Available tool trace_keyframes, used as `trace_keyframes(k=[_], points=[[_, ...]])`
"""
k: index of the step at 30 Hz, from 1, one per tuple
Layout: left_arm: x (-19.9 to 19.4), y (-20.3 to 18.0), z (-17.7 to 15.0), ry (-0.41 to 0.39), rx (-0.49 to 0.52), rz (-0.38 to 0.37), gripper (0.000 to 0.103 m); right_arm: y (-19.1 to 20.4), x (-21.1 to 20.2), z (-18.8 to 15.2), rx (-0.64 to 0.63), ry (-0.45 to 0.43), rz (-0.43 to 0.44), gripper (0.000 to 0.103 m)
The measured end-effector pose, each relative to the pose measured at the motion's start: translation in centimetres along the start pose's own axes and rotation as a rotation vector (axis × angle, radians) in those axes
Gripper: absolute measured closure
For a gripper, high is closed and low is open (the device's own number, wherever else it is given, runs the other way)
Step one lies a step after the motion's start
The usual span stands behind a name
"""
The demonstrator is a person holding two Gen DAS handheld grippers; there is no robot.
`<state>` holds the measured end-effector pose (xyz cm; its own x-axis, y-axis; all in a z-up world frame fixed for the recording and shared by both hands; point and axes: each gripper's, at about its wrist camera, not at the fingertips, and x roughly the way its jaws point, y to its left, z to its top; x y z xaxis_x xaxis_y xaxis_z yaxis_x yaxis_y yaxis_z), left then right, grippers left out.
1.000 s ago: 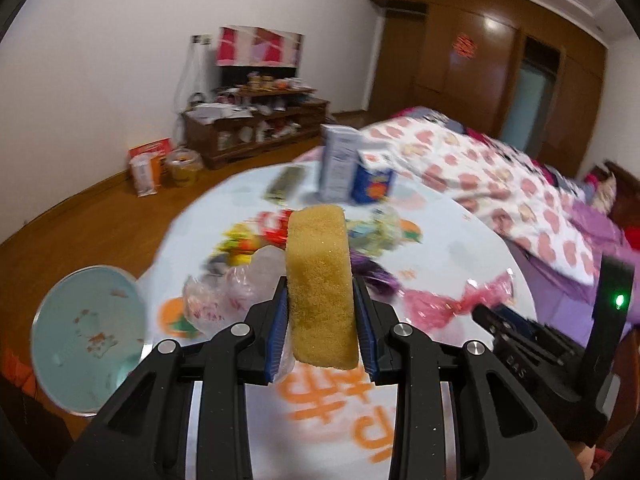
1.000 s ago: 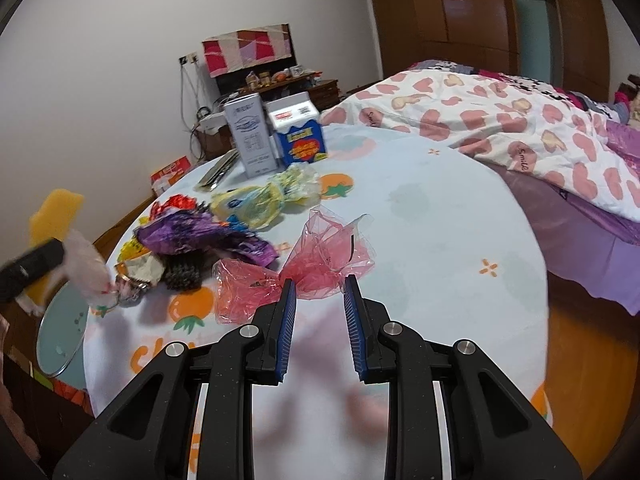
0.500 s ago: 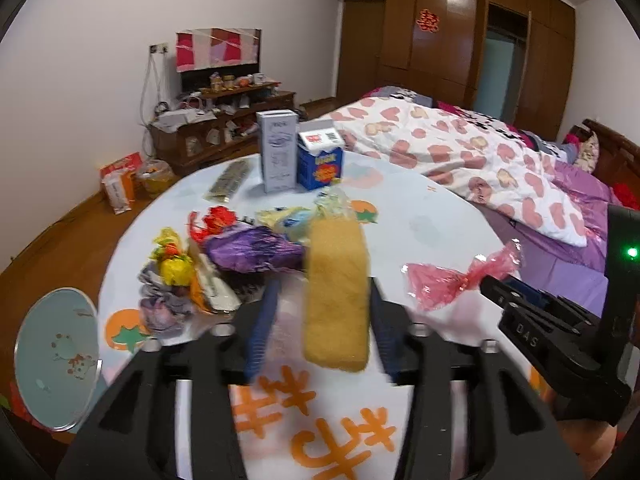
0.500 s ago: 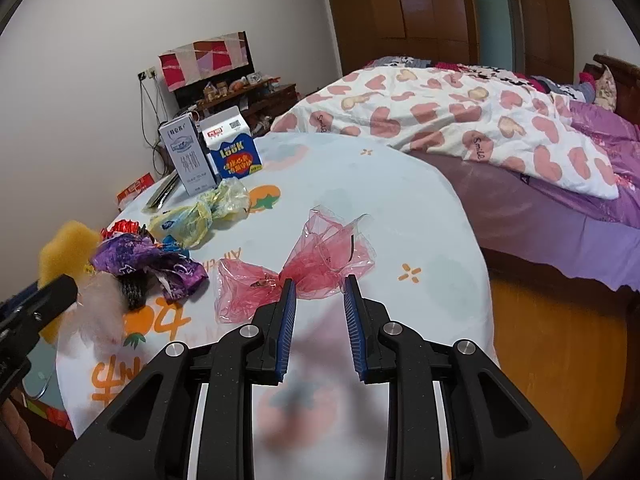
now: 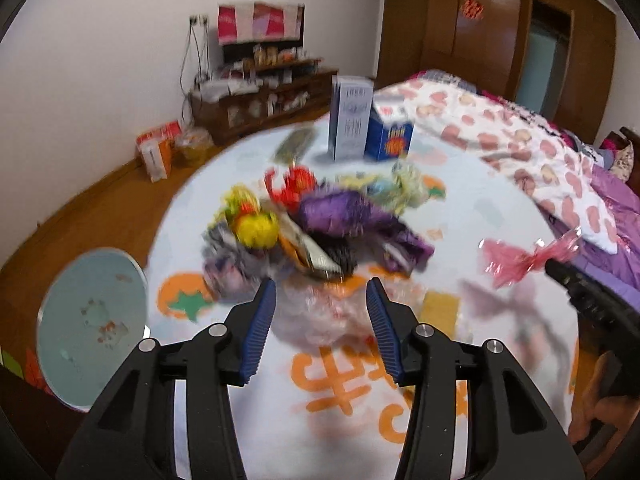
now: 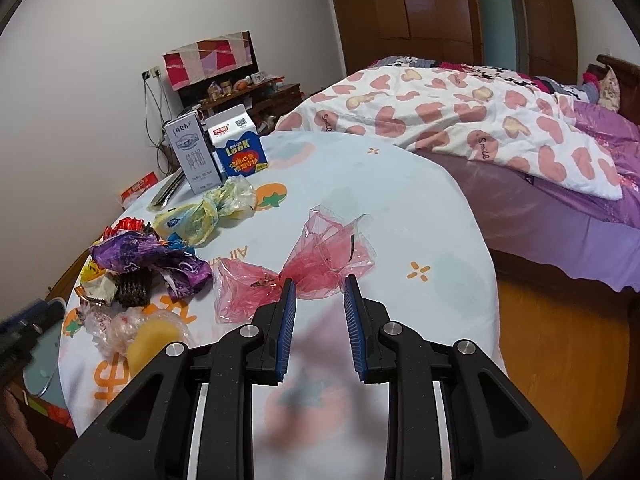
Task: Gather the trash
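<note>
Heaped near the table's left edge: crumpled purple wrapper (image 6: 148, 258), red foil (image 6: 128, 225), yellow-blue bag (image 6: 208, 212) twisted in the middle. Closer in, clear crinkled bag (image 6: 116, 326) touching a yellow sponge (image 6: 154, 338), lying flat. Off to the right, apart from the heap, see-through pink bag (image 6: 304, 272), pinched like a bow.

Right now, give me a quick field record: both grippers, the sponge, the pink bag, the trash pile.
left gripper: open, jaws have just been opening, nothing pressed between the pads
right gripper: open, empty, just short of the pink bag
yellow sponge: lying on the table beside a clear bag
pink bag: crumpled on the tablecloth
wrapper pile: left part of the table
</note>
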<state>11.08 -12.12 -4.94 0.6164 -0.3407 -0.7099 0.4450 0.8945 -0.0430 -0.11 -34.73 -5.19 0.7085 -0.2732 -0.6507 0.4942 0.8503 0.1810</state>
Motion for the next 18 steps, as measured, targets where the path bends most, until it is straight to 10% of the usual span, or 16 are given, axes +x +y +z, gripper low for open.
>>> trace_keyframes(k=[10, 13, 14, 18], points=[[4.4, -2.0, -0.6, 0.078, 0.013, -0.023, 0.038, -0.8, 0.5, 0.0, 0.014, 0.010, -0.006, 0.078], [5.4, -2.2, -0.8, 0.074, 0.012, -0.034, 0.055, -0.8, 0.6, -0.1, 0.013, 0.014, -0.009, 0.078], [5.3, -2.3, -0.7, 0.063, 0.023, -0.044, 0.079, -0.8, 0.7, -0.1, 0.013, 0.016, -0.009, 0.078], [4.5, -2.5, -0.4, 0.038, 0.034, -0.047, 0.083, -0.8, 0.8, -0.1, 0.014, 0.016, -0.006, 0.078]])
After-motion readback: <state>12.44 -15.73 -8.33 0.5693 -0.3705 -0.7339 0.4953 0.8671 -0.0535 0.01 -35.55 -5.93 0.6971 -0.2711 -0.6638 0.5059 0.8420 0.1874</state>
